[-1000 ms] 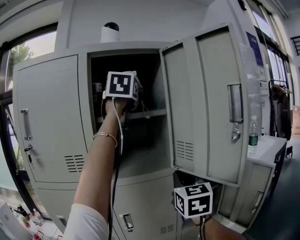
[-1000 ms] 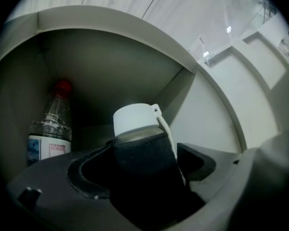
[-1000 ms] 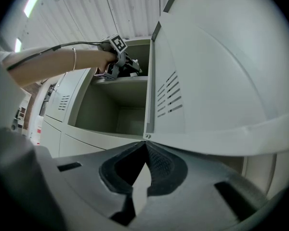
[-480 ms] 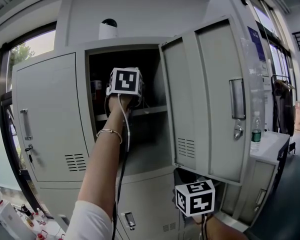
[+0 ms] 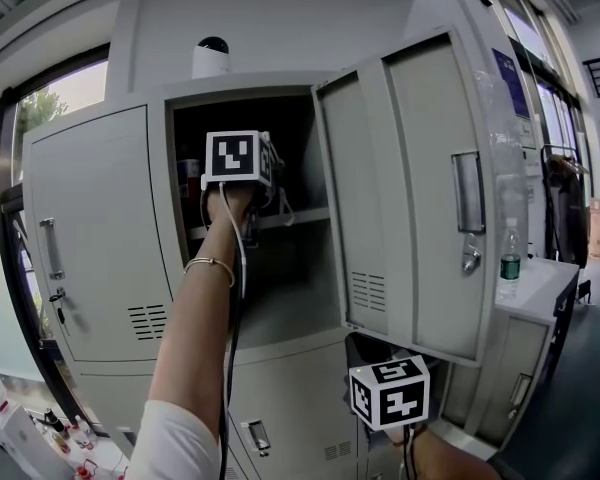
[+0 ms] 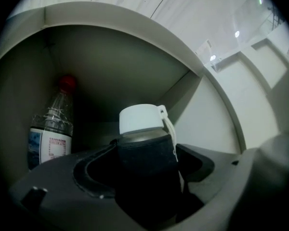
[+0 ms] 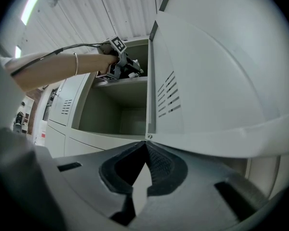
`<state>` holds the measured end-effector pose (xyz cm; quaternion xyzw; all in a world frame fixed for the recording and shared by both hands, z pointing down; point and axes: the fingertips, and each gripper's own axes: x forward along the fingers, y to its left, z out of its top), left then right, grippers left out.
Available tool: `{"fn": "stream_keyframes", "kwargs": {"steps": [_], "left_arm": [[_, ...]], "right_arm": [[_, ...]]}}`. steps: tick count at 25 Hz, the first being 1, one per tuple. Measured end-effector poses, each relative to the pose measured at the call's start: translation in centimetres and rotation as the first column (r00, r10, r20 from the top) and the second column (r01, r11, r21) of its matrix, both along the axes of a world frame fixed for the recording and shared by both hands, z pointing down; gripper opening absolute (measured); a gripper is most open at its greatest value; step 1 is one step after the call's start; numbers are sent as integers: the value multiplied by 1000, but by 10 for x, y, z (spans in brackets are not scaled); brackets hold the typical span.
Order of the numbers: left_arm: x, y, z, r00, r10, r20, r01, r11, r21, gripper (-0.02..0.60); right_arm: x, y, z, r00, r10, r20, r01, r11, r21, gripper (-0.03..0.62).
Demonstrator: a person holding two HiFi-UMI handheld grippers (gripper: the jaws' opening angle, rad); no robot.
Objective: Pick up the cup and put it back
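The cup (image 6: 147, 177) is wrapped in matt black cloth, its lid (image 6: 139, 118) smooth white plastic.

Head view: faces the locker (image 5: 90, 218), near.
Left gripper view: inside its upper compartment (image 6: 115, 66).
Right gripper view: from 5 o'clock, upward.
Shared: shelf (image 5: 302, 215).

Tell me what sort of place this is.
Probably a locker area in a workplace or lab building: a bank of grey metal lockers, a water bottle stored in the open compartment, and tall windows beside them.
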<state>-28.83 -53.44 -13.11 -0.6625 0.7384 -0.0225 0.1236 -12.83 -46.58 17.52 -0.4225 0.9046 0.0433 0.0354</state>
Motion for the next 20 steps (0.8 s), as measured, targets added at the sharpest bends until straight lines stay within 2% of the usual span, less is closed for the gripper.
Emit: {"fn": "stream_keyframes", "kwargs": {"steps": [4, 11, 17, 20], "left_arm": [[-1, 1, 0, 1000, 0, -4, 0, 1000, 2, 382], [-1, -4, -3, 998, -43, 41, 42, 999, 20, 385], [-8, -10, 2, 999, -8, -52, 6, 999, -45, 411], [-7, -15, 7, 999, -30, -41, 26, 995, -92, 411]], "right_arm": [[-4, 1, 0, 1000, -11, -3, 11, 1000, 4, -8], [-11, 3, 2, 999, -31, -12, 31, 999, 5, -8], [-8, 0, 2, 999, -43, -13, 43, 999, -3, -8], [-8, -1, 1, 999, -51, -14, 51, 999, -4, -8]]}}
